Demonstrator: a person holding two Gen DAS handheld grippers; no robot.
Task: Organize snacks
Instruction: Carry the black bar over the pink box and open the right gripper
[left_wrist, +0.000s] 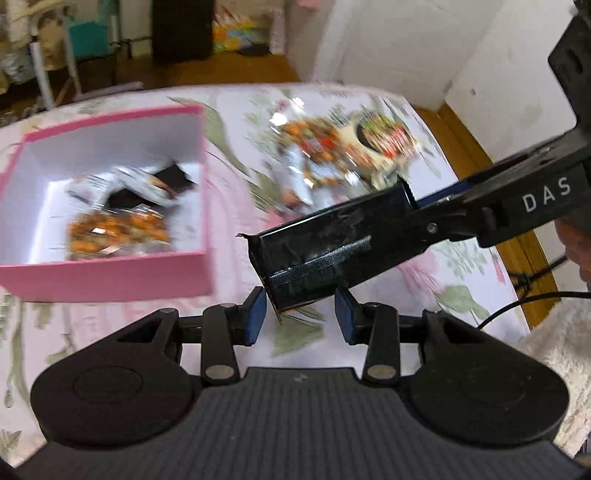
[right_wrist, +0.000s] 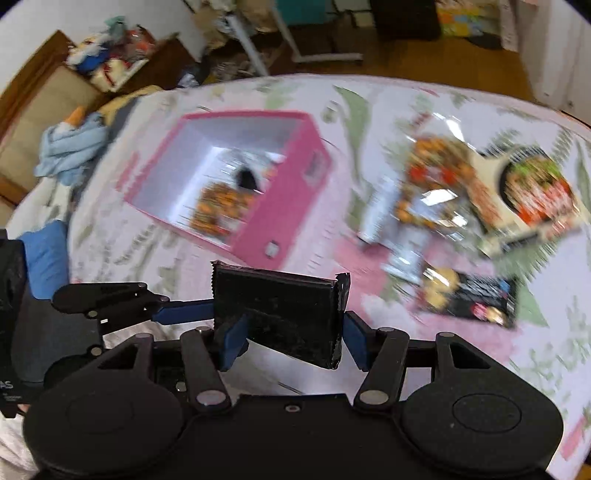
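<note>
A black snack packet (left_wrist: 332, 247) (right_wrist: 280, 314) hangs above the floral tablecloth. My left gripper (left_wrist: 300, 314) (right_wrist: 207, 314) is shut on its near end, a blue pad pressed on each side. My right gripper (right_wrist: 293, 343) (left_wrist: 430, 201) stands open at the packet's other end; its left pad lies in front of the packet's face and its right pad sits beside the crimped edge. The pink box (left_wrist: 110, 273) (right_wrist: 288, 206) lies to the left and holds an orange snack bag (left_wrist: 118, 230) (right_wrist: 221, 206) and other packets. A blurred pile of snacks (left_wrist: 332, 147) (right_wrist: 461, 192) lies to the right.
Another black packet (right_wrist: 476, 299) lies on the cloth near the pile. The table's right edge (left_wrist: 517, 258) drops to a wooden floor, and a cable (left_wrist: 517, 299) trails there. A fuzzy white sleeve (left_wrist: 561, 343) is at the right. Blue cloth (right_wrist: 70, 147) is heaped off the far left.
</note>
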